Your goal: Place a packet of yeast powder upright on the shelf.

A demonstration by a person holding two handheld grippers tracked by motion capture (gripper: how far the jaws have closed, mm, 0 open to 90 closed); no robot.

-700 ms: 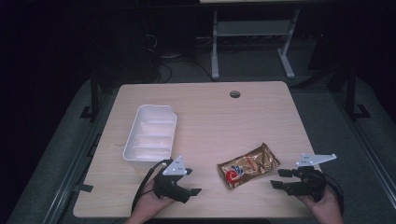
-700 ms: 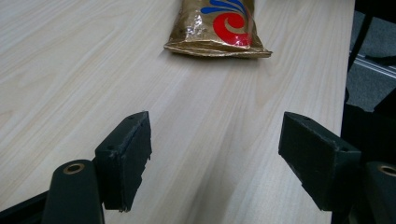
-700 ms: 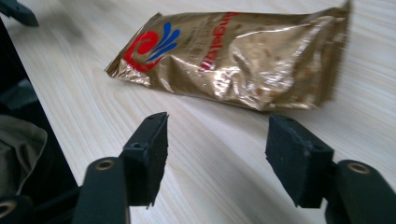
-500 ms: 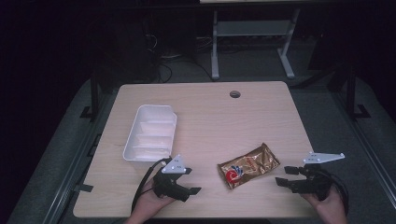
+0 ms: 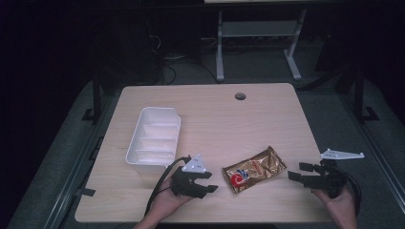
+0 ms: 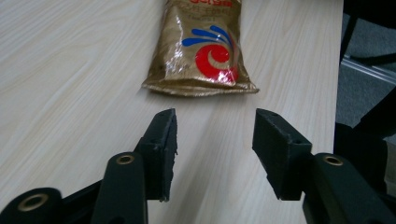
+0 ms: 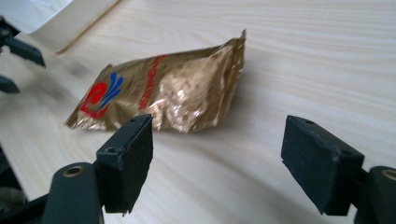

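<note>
One gold foil snack packet (image 5: 254, 169), one white plastic tray (image 5: 154, 135), two tongs.
Left tongs (image 5: 210, 182) and right tongs (image 5: 297, 171) flank the packet, both apart; tray beyond its left end on the pale wooden counter (image 5: 229, 119).

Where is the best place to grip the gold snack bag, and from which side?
Probably the flat sealed end of the gold snack bag that faces the left gripper. That edge lies thin on the table, and the open jaws already line up with it, so come in low from the left.
</note>
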